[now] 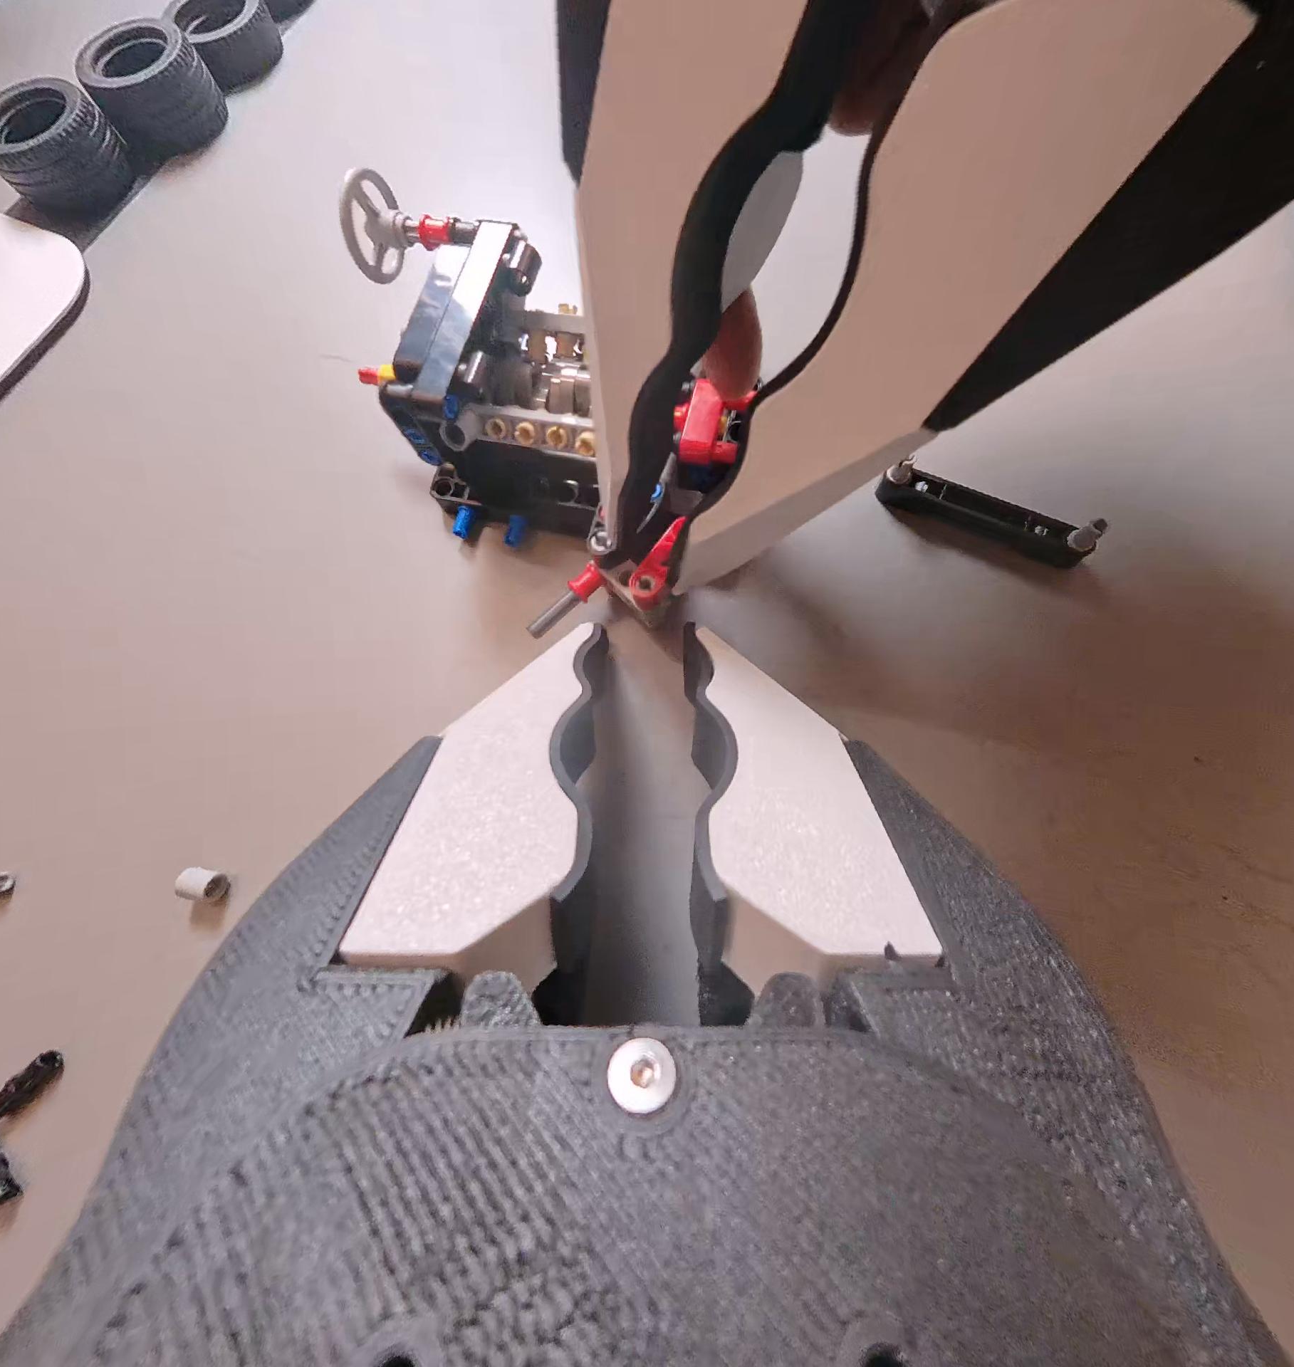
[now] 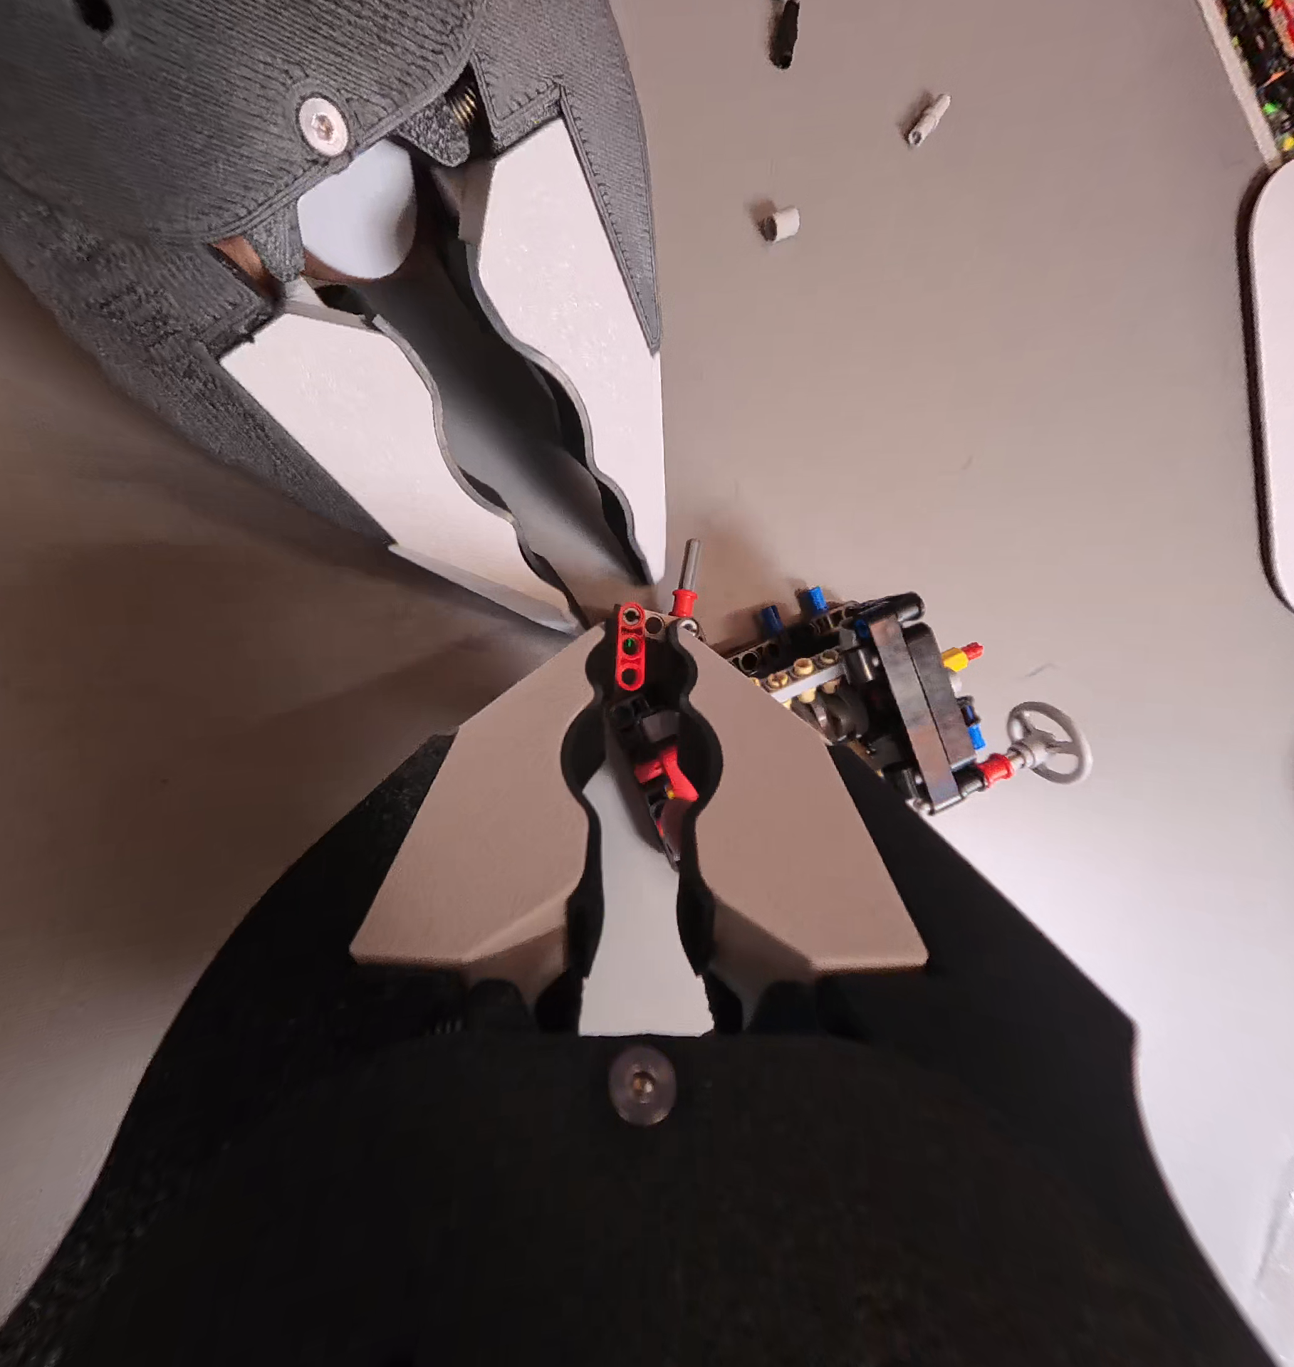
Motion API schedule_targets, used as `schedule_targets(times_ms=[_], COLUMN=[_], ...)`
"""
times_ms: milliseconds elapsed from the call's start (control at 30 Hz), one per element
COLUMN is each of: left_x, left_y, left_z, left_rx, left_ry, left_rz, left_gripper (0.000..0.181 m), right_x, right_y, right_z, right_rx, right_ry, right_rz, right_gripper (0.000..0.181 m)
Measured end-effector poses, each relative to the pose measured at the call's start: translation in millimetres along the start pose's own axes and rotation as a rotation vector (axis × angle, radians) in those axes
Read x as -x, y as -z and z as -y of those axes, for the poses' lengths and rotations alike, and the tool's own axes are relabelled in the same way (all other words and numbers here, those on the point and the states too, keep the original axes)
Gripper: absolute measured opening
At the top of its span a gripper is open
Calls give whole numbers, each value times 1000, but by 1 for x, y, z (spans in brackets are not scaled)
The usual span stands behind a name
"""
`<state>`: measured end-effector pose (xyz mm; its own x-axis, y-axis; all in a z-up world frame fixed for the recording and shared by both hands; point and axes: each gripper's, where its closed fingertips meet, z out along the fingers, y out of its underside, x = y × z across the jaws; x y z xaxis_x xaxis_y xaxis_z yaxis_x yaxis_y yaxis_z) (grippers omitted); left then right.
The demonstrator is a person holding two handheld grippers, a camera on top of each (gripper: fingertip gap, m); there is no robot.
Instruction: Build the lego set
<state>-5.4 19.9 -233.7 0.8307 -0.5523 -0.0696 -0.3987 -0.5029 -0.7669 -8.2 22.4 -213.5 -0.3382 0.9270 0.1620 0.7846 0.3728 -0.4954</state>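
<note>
The right tongs [image 2: 640, 636] pinch a small lego sub-assembly [image 2: 640, 666] with a red beam and a grey axle, its end resting on the worktop [image 2: 999, 370]. The left tongs [image 1: 640, 629], slightly spread and holding nothing, point at it, tips just beside. The larger lego build [image 1: 481, 370] with a grey steering wheel [image 1: 370, 225] stands just behind the right tongs.
</note>
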Motion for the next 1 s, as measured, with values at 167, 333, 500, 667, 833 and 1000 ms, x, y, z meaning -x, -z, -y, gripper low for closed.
schedule_targets(times_ms=[167, 333, 500, 667, 833, 1000], left_x=[-1, 0, 0, 0, 0, -1], left_y=[-4, -4, -5, -5, -5, -5], left_z=[2, 2, 3, 3, 3, 3], left_rx=[4, 5, 5, 6, 6, 6], left_ry=[-18, -12, -22, -24, -25, -26], left_rz=[7, 10, 17, 18, 14, 14], left_gripper=[8, 6, 6, 6, 5, 5], right_x=[0, 1, 2, 2, 2, 2], right_y=[-2, -2, -4, -6, -7, -8], right_z=[0, 2, 3, 2, 0, -1], right_rx=[67, 115, 132, 140, 138, 164], right_ry=[20, 66, 94, 69, 23, 34], right_rz=[32, 51, 65, 88, 119, 115], right_gripper=[11, 9, 7, 6, 6, 6])
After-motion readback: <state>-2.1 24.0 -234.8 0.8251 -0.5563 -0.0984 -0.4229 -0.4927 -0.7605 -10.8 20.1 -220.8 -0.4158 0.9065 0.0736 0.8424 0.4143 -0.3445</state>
